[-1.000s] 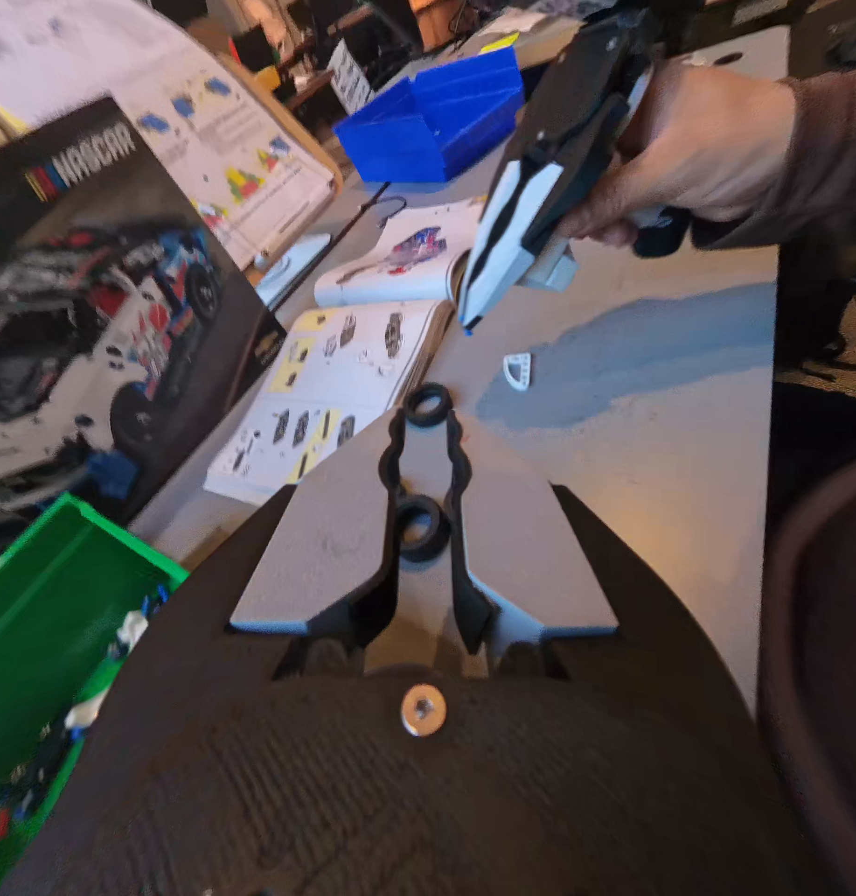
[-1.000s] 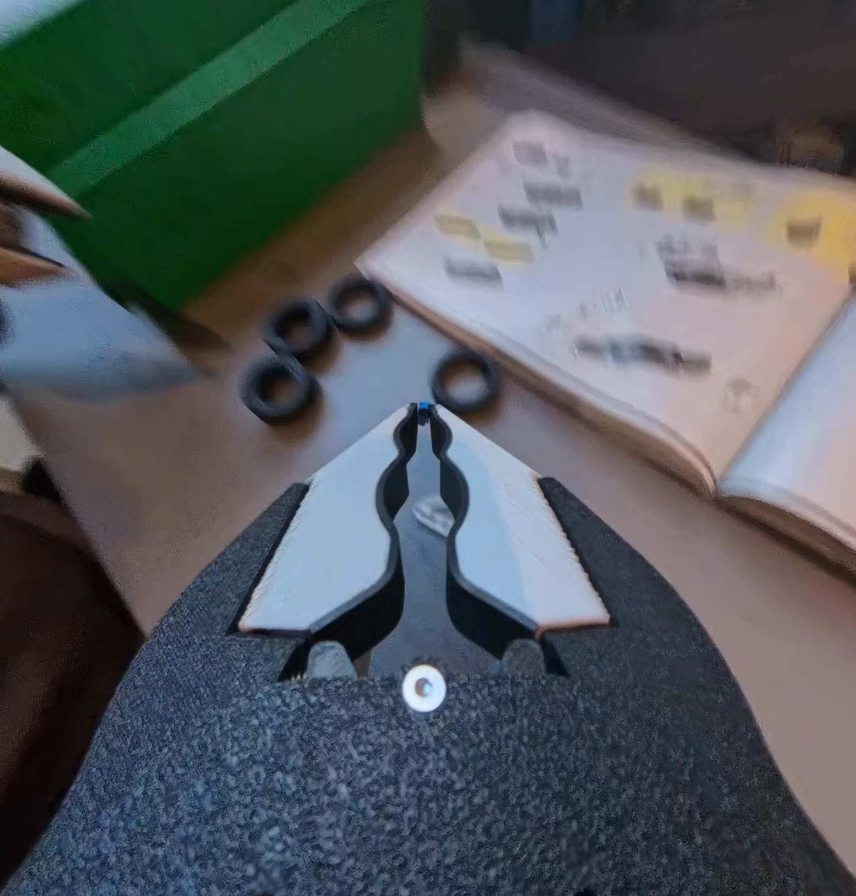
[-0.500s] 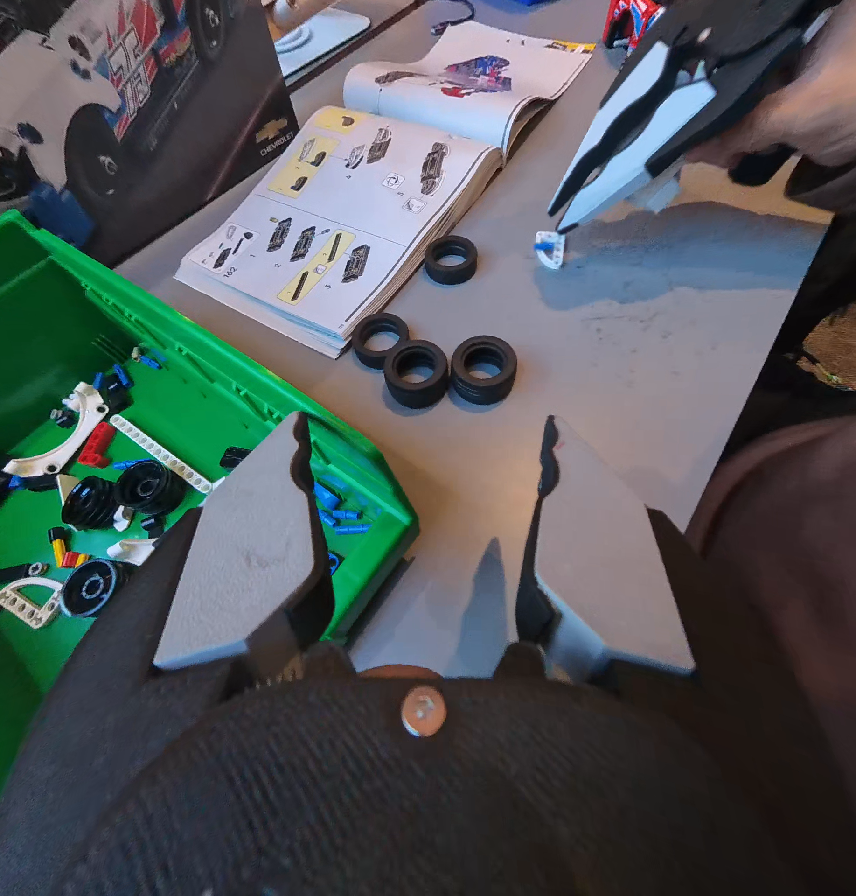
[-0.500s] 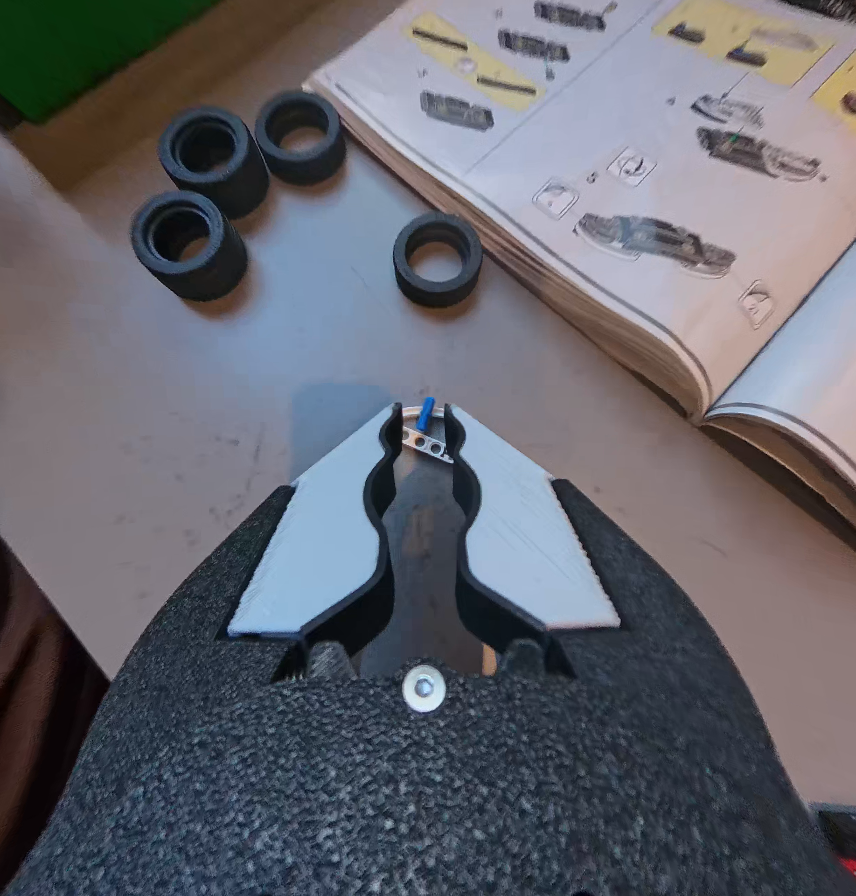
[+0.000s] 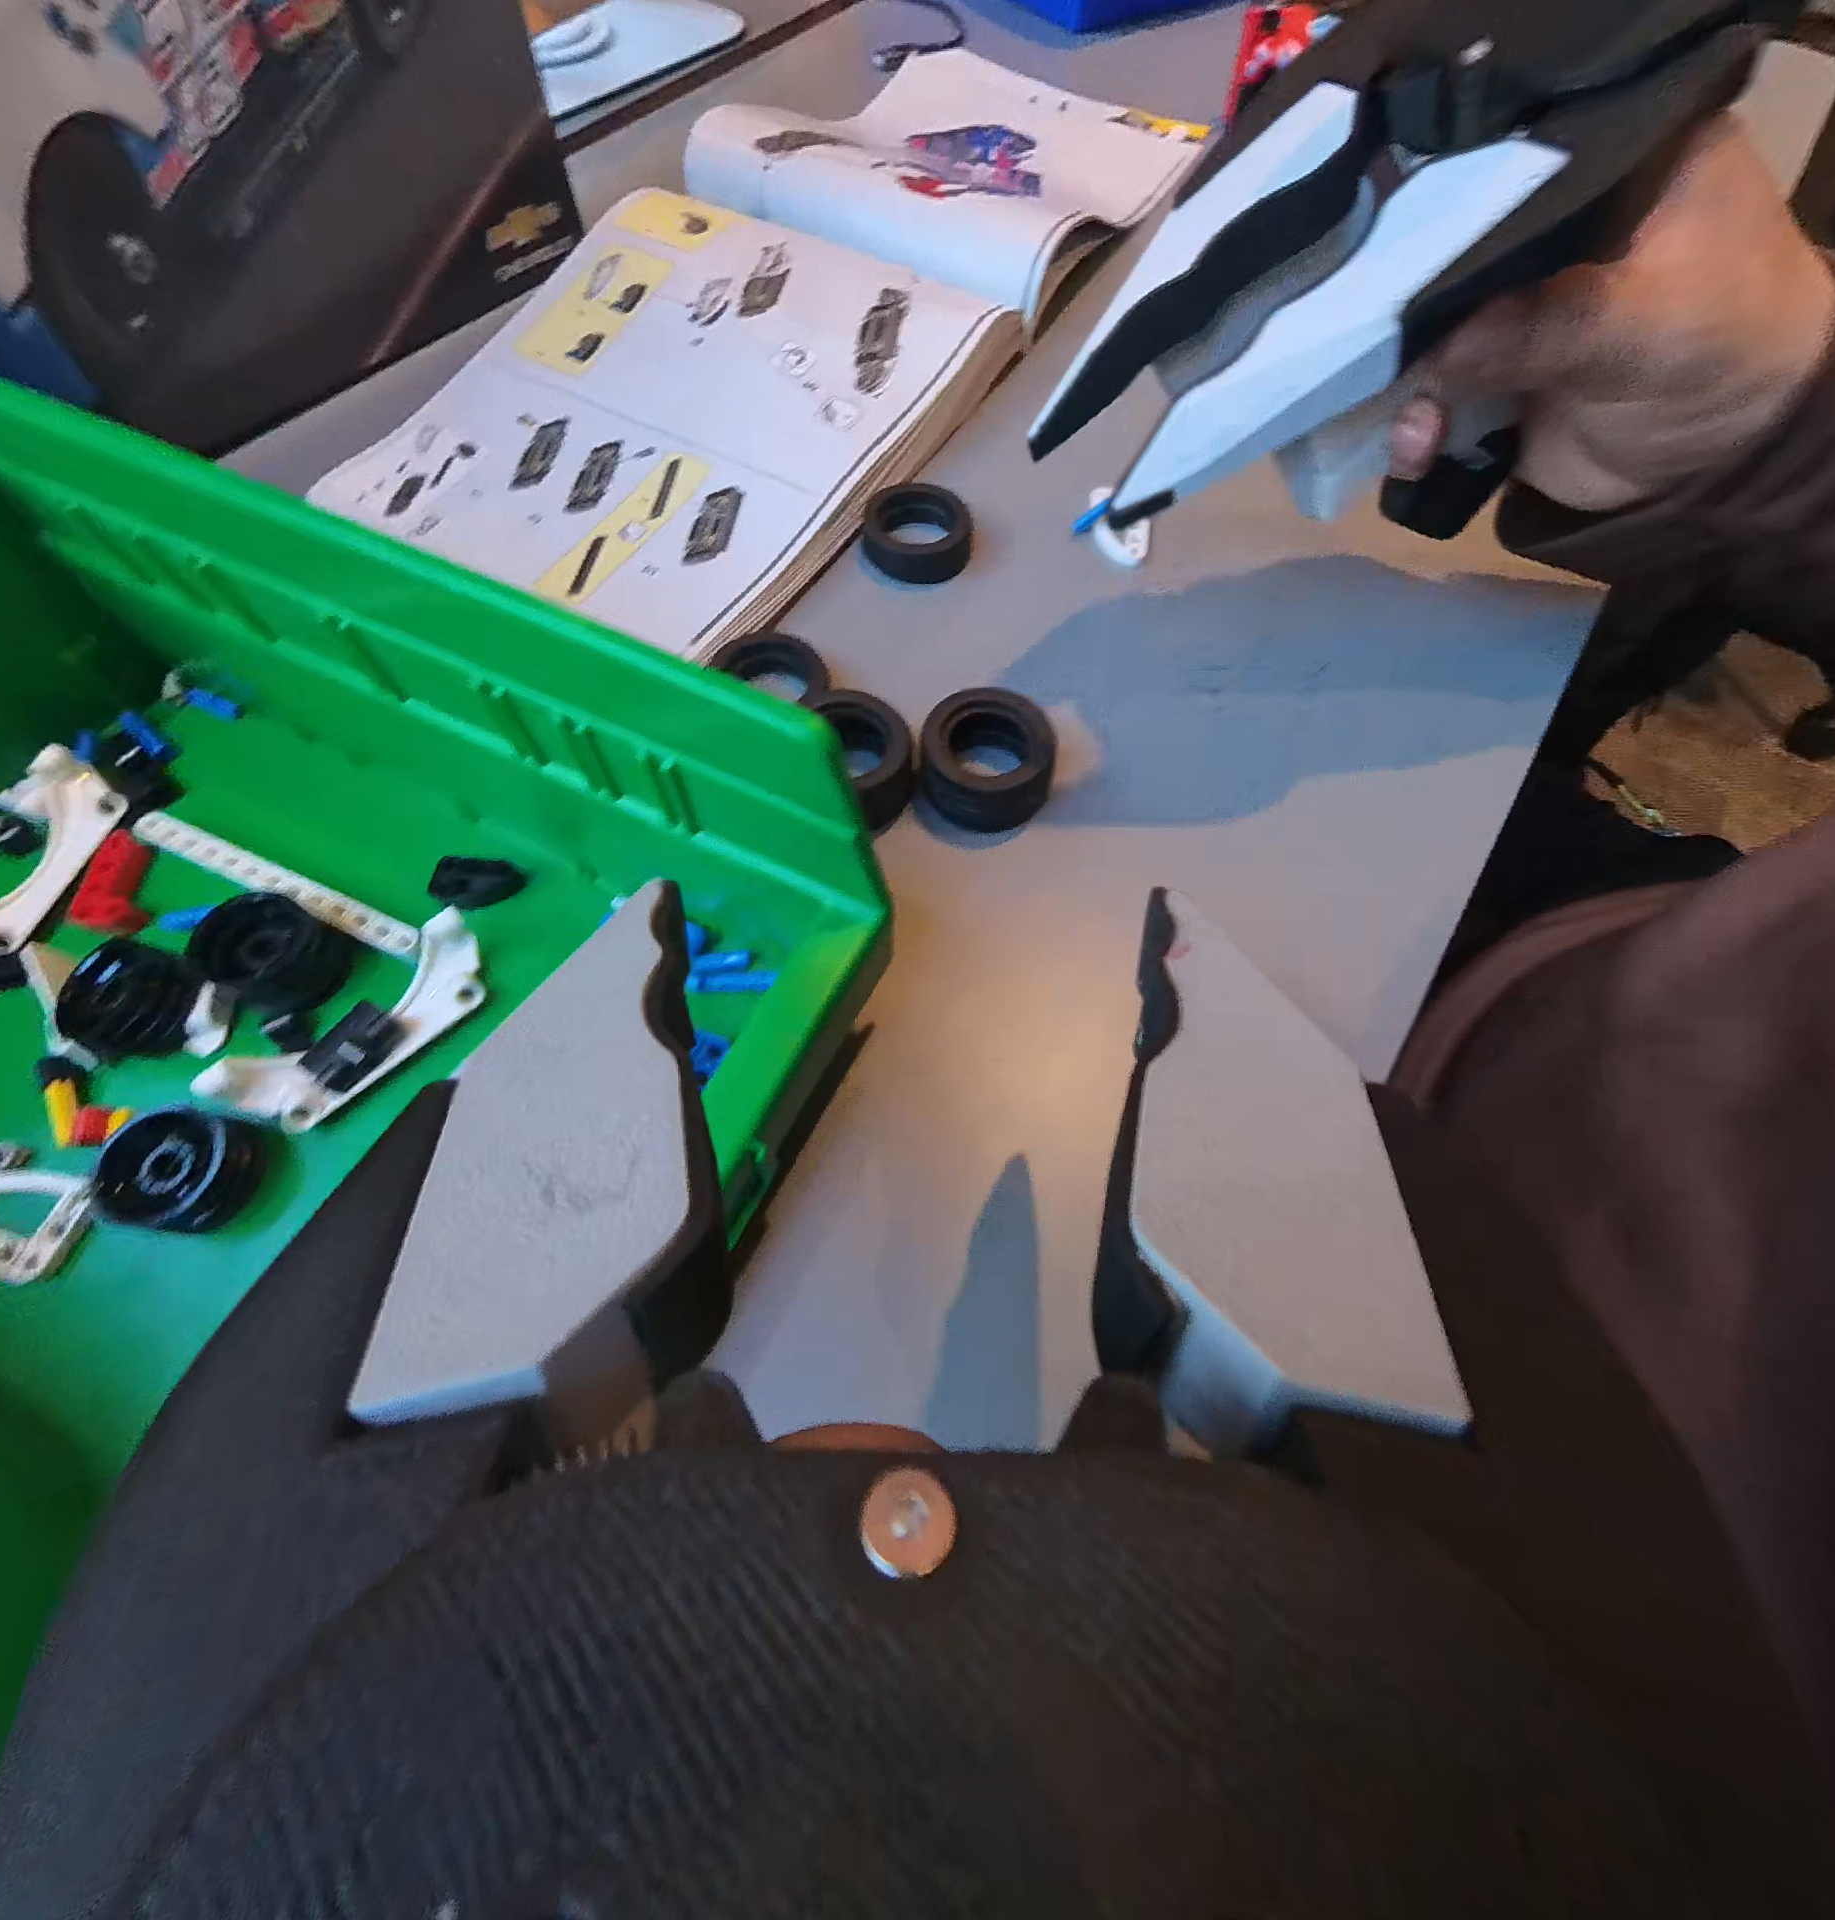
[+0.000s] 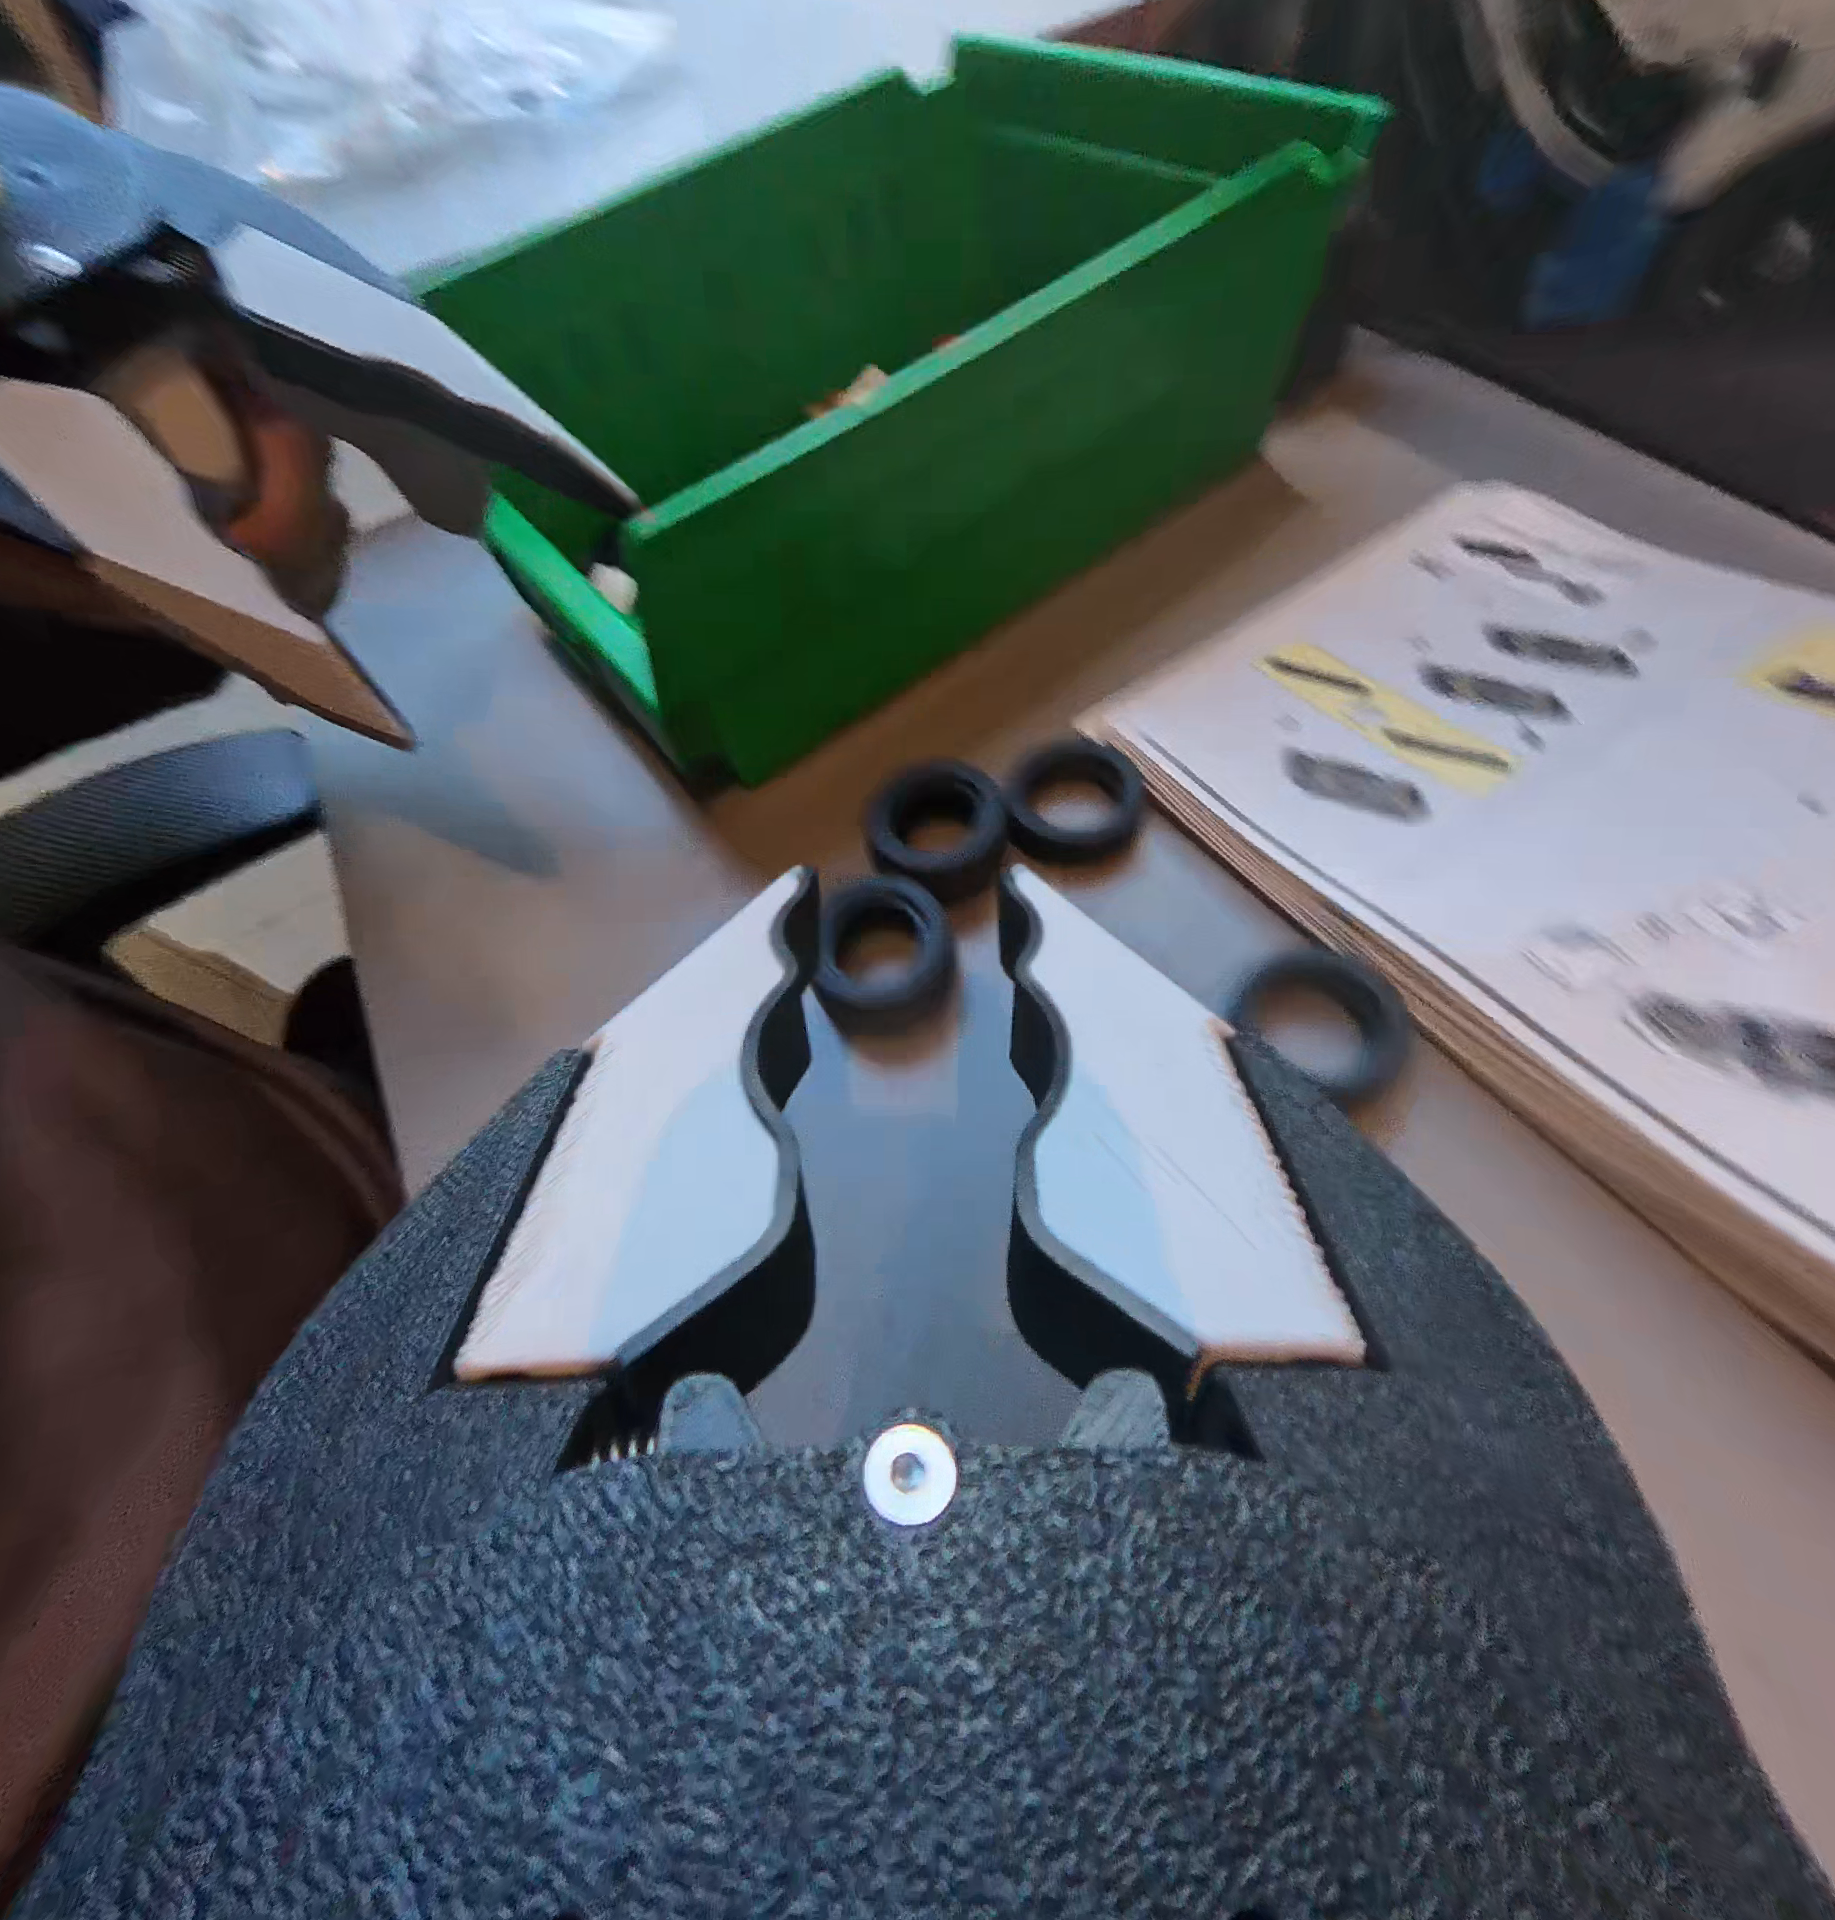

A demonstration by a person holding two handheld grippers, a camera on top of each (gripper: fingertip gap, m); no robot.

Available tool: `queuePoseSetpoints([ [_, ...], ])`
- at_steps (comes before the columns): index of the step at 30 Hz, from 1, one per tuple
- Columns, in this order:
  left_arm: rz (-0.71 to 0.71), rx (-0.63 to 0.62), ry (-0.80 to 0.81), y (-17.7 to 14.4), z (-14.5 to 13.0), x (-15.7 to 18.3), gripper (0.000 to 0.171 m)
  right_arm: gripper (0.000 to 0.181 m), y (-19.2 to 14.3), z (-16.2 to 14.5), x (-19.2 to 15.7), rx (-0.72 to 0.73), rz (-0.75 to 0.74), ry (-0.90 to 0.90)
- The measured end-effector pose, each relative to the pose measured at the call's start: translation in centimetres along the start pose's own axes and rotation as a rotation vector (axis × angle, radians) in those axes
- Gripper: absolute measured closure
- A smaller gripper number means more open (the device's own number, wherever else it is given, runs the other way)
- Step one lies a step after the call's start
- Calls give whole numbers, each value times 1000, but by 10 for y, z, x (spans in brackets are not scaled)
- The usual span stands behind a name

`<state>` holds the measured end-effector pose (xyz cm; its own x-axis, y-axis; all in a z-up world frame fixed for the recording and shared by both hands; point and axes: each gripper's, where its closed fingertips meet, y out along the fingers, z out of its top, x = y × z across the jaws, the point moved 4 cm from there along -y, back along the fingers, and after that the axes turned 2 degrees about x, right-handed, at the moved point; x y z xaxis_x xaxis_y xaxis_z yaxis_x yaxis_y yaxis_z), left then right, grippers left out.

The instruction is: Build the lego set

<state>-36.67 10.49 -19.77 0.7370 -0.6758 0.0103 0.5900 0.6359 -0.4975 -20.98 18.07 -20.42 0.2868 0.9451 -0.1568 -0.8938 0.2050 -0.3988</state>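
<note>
- Hovering over the grey table (image 5: 1256, 935) at the corner of the green plastic parts bin (image 5: 580, 717), the left gripper (image 5: 908, 951) gapes wide and empty, seemingly ready to pick loose lego pieces (image 5: 258, 997).
- Right gripper (image 6: 908, 914), jaws partly open and holding nothing, frames one of four black rubber tyres (image 6: 885, 954) beside the open instruction booklet (image 6: 1578, 831).
- Small white lego piece with blue pin (image 5: 1119, 532) lies near the table's far edge.

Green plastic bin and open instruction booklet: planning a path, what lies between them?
Left wrist view: three black rubber tyres cluster on the grey table between green bin and booklet.
</note>
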Motion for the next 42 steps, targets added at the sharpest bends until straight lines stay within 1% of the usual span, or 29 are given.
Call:
queuePoseSetpoints([
  [2, 29, -15, -12, -7, -5, -7, 85, 132, 26, 16, -24, 14, 62, -20],
  [5, 76, -29, -18, -11, -13, -16, 85, 128, 65, 35, -49, 27, 80, -67],
  [7, 91, -27, -27, -12, -16, -18, 85, 119, 87, 37, -55, -24, 60, -88],
  [8, 95, -24, -29, -13, -16, -19, 85, 125, 95, 34, -54, -60, 40, -113],
  [10, 105, -24, -28, -16, -17, -20, 86, 144, 104, 27, -53, -118, 34, -140],
  [11, 114, -25, -23, -17, -18, -22, 86, 156, 103, 24, -56, -119, 60, -138],
  [17, 197, -65, -40, -27, -22, -43, 91, 177, 91, 15, -69, -76, 74, -181],
  [22, 270, -87, -60, -34, -13, -67, 96, 177, 88, 11, -83, -57, 176, -168],
  [26, 322, -153, -69, -32, -3, -93, 97, 174, 77, 18, -84, 33, 204, -162],
  [29, 417, -190, -67, -34, 3, -118, 98, 171, 67, 22, -80, 96, 190, -178],
  [30, 441, -197, -76, -36, 4, -126, 98, 171, 64, 22, -78, 97, 174, -190],
  [32, 464, -188, -105, -40, 7, -137, 104, 171, 59, 19, -71, 87, 133, -222],
  [35, 455, -205, -135, -39, 10, -150, 104, 174, 54, 10, -58, 61, 74, -252],
  [37, 461, -238, -101, -34, 12, -161, 107, 175, 52, 6, -51, 54, 54, -229],
  [39, 429, -296, -76, -23, 10, -170, 116, 175, 50, 5, -49, 64, 55, -200],
  [42, 357, -369, -66, 2, 14, -183, 115, 175, 48, 6, -48, 74, 50, -189],
])
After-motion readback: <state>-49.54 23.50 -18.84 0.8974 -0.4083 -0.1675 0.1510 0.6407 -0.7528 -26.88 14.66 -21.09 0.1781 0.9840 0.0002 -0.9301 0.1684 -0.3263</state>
